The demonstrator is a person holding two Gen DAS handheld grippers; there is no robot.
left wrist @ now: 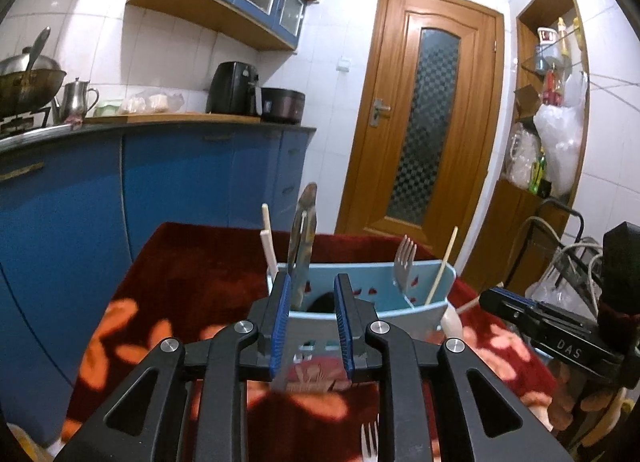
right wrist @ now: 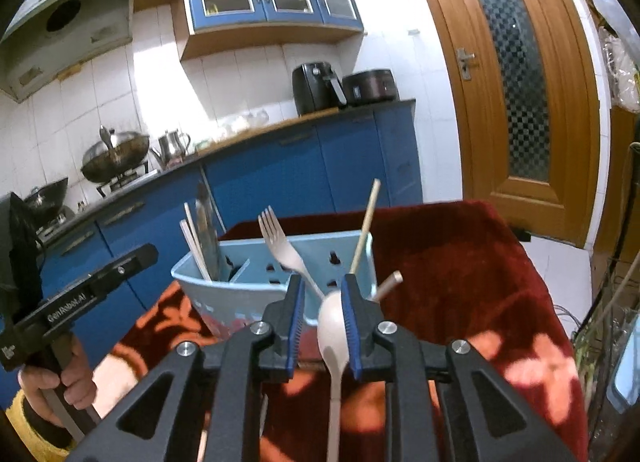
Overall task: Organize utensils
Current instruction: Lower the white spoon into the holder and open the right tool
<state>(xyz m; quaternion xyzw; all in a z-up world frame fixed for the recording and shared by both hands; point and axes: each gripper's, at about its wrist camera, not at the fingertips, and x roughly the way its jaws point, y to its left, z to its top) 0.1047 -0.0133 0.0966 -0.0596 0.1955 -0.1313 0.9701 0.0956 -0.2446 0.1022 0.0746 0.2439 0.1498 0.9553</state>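
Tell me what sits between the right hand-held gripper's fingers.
A pale spoon, its bowl against the inner face of the right finger and its handle running back toward the camera; this shows in the right wrist view.

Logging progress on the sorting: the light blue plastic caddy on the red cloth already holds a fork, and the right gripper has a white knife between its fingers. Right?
Not quite. In the right wrist view, the right gripper has a white plastic spoon between its fingers, not a knife. The rest stands: the light blue plastic caddy sits on the red cloth and already holds a pale fork.
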